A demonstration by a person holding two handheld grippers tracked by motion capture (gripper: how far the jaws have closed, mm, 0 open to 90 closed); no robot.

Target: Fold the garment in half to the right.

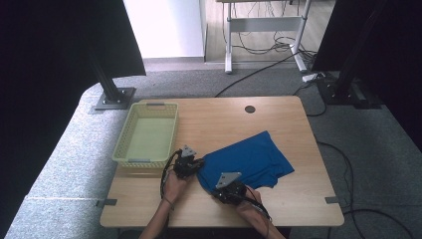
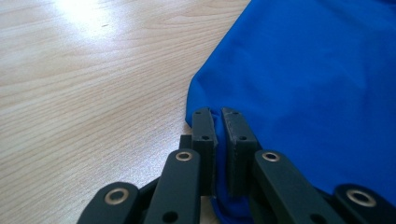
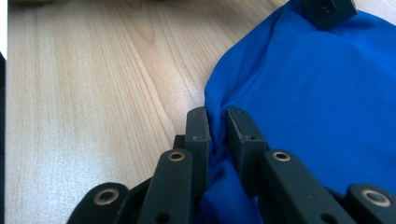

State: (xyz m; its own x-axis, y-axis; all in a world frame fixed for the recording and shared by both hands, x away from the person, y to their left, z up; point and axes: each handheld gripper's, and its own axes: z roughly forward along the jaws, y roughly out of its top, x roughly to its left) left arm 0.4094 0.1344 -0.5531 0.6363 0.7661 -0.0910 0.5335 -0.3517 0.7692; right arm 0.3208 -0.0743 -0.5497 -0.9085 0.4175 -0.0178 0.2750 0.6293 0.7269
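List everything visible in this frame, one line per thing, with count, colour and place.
blue garment: 1, blue, spread on the near right half of the table.
basket: 1, pale yellow-green, on the left side of the table, nothing seen in it.
table: 1, light wood, centre of the high view; a dark round hole near its far edge.
desk frame: 1, pale grey, on the floor beyond, with cables under it.
left gripper: 1, black, jaws closed on the garment's edge.
right gripper: 1, black, jaws closed on a garment fold.
hands: 2, at the near table edge, one behind each gripper.
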